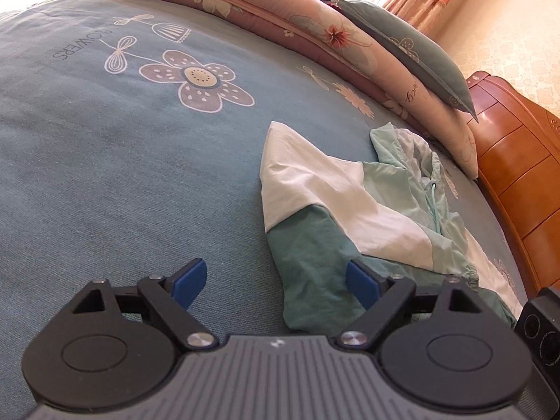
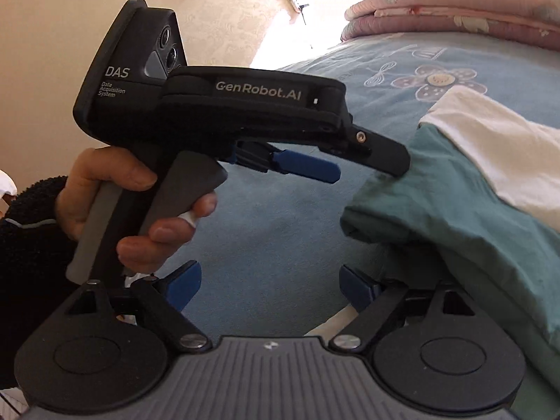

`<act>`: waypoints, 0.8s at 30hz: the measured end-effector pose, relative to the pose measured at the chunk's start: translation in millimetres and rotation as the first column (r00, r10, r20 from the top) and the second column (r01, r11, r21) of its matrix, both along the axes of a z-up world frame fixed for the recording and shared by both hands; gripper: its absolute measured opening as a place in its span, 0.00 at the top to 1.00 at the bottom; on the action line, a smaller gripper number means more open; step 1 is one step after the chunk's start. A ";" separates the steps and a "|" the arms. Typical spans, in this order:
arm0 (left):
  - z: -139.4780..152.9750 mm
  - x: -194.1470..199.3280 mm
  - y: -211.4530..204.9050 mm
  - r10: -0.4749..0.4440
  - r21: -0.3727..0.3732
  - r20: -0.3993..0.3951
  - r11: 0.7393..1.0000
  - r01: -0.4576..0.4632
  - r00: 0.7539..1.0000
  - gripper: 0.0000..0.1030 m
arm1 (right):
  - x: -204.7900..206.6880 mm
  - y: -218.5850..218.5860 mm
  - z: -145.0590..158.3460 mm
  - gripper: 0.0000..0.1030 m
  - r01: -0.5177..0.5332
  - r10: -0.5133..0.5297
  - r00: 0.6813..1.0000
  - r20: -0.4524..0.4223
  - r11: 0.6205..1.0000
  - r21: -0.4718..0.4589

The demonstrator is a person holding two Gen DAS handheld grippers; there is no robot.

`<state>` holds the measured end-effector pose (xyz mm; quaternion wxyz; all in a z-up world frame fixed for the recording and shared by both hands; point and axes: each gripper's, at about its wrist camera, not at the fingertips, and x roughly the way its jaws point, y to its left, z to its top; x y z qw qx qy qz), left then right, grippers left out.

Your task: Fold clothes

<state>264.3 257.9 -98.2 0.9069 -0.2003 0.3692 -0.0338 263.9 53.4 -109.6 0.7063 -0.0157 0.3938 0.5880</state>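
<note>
Both tongs stand released: the left gripper (image 1: 276, 285) straddles the dark-green cuff of the hooded jacket (image 1: 367, 210), whose sleeve runs ahead and rightward across the bed sheet (image 1: 122, 175), while the right gripper (image 2: 269, 285) hangs beside it, just short of the cloth.

daylight, bright | window glare top corners | fisheye-bent edges | focus sharp

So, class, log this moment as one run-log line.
left tool: open, at jacket sleeve | right tool: open, empty | jacket: unfolded on bed
</note>
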 end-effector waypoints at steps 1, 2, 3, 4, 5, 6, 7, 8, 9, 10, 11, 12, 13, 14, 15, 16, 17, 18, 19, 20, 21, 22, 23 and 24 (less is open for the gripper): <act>2.5 -1.5 -3.4 -0.006 0.017 0.010 1.000 0.006 1.000 0.16 | -3.6 -8.0 5.3 0.14 0.022 -0.022 0.999 0.029 1.000 -0.019; 5.0 -3.0 -6.7 -0.012 0.035 0.020 0.999 0.012 1.000 0.16 | -7.3 -16.0 10.5 0.14 0.045 -0.043 0.997 0.059 0.998 -0.038; 7.4 -4.5 -10.1 -0.019 0.052 0.029 0.998 0.017 0.999 0.16 | -10.0 -25.4 16.1 0.14 0.071 -0.067 0.994 0.084 0.996 -0.053; 9.9 -6.0 -13.4 -0.025 0.070 0.039 0.997 0.022 0.999 0.16 | -8.9 -40.1 22.5 0.14 0.114 -0.109 0.990 0.091 0.992 -0.059; 12.4 -7.5 -16.8 -0.032 0.088 0.049 0.996 0.028 0.998 0.16 | -6.5 -56.4 27.7 0.14 0.171 -0.165 0.982 0.095 0.983 -0.066; 14.9 -9.0 -20.1 -0.039 0.105 0.058 0.994 0.033 0.998 0.16 | -4.2 -72.8 32.9 0.14 0.227 -0.220 0.970 0.100 0.971 -0.074; 17.4 -10.5 -23.6 -0.046 0.123 0.067 0.992 0.038 0.997 0.16 | -1.2 -89.4 37.8 0.14 0.284 -0.275 0.956 0.106 0.955 -0.082; 21.9 -13.0 -34.5 -0.071 0.165 0.087 0.985 0.056 0.994 0.16 | 4.0 -107.1 41.1 0.13 0.341 -0.331 0.937 0.111 0.936 -0.092; 26.3 -15.5 -45.4 -0.097 0.207 0.106 0.976 0.073 0.990 0.16 | 9.3 -125.1 43.7 0.13 0.399 -0.388 0.915 0.115 0.911 -0.103; 30.8 -18.0 -56.3 -0.123 0.249 0.124 0.964 0.089 0.985 0.16 | 14.5 -143.9 43.5 0.13 0.463 -0.452 0.885 0.111 0.879 -0.113; 35.2 -20.5 -67.1 -0.150 0.290 0.140 0.951 0.104 0.979 0.15 | 19.8 -162.5 43.1 0.13 0.522 -0.512 0.853 0.105 0.844 -0.121; 36.9 -21.1 -78.1 -0.176 0.309 0.144 0.943 0.125 0.974 0.15 | 26.5 -180.5 40.8 0.13 0.572 -0.566 0.820 0.082 0.811 -0.121; 37.6 -20.6 -89.0 -0.198 0.317 0.145 0.937 0.144 0.969 0.15 | 37.9 -201.3 34.1 0.13 0.634 -0.635 0.772 0.043 0.763 -0.125; 37.0 -19.0 -97.9 -0.214 0.318 0.138 0.935 0.161 0.967 0.15 | 48.6 -221.5 27.4 0.13 0.690 -0.696 0.718 0.002 0.712 -0.131; 35.3 -16.4 -106.0 -0.219 0.314 0.130 0.934 0.170 0.967 0.15 | 56.9 -239.3 20.7 0.13 0.732 -0.742 0.668 -0.051 0.668 -0.133; 33.5 -13.9 -114.1 -0.225 0.311 0.121 0.933 0.179 0.967 0.15 | 64.7 -255.9 13.6 0.13 0.768 -0.780 0.617 -0.105 0.626 -0.137; 31.7 -11.4 -122.2 -0.231 0.308 0.112 0.933 0.188 0.966 0.15 | 71.1 -268.4 4.8 0.13 0.790 -0.800 0.575 -0.170 0.597 -0.136; 29.2 -9.8 -128.5 -0.231 0.303 0.105 0.934 0.190 0.967 0.15 | 77.1 -280.6 -4.5 0.13 0.811 -0.812 0.532 -0.240 0.570 -0.133; 26.9 -7.9 -133.5 -0.226 0.299 0.099 0.935 0.188 0.969 0.15 | 81.7 -290.2 -15.9 0.13 0.826 -0.807 0.492 -0.326 0.551 -0.119; 24.7 -5.9 -138.5 -0.221 0.295 0.092 0.937 0.186 0.971 0.15 | 86.6 -293.8 -26.0 0.14 0.834 -0.795 0.464 -0.391 0.541 -0.110; 22.4 -2.1 -141.9 -0.209 0.280 0.081 0.943 0.179 0.975 0.15 | 90.3 -296.2 -33.5 0.15 0.840 -0.783 0.446 -0.433 0.533 -0.100; 20.1 1.7 -145.3 -0.196 0.264 0.070 0.949 0.171 0.978 0.15 | 93.5 -297.2 -39.1 0.19 0.849 -0.776 0.433 -0.458 0.522 -0.083; 18.5 5.9 -147.5 -0.178 0.253 0.057 0.954 0.159 0.982 0.15 | 96.6 -296.2 -41.0 0.20 0.852 -0.776 0.433 -0.459 0.518 -0.072; 16.8 10.0 -149.8 -0.161 0.242 0.044 0.959 0.146 0.986 0.15 | 99.8 -294.6 -42.0 0.23 0.853 -0.777 0.436 -0.454 0.518 -0.066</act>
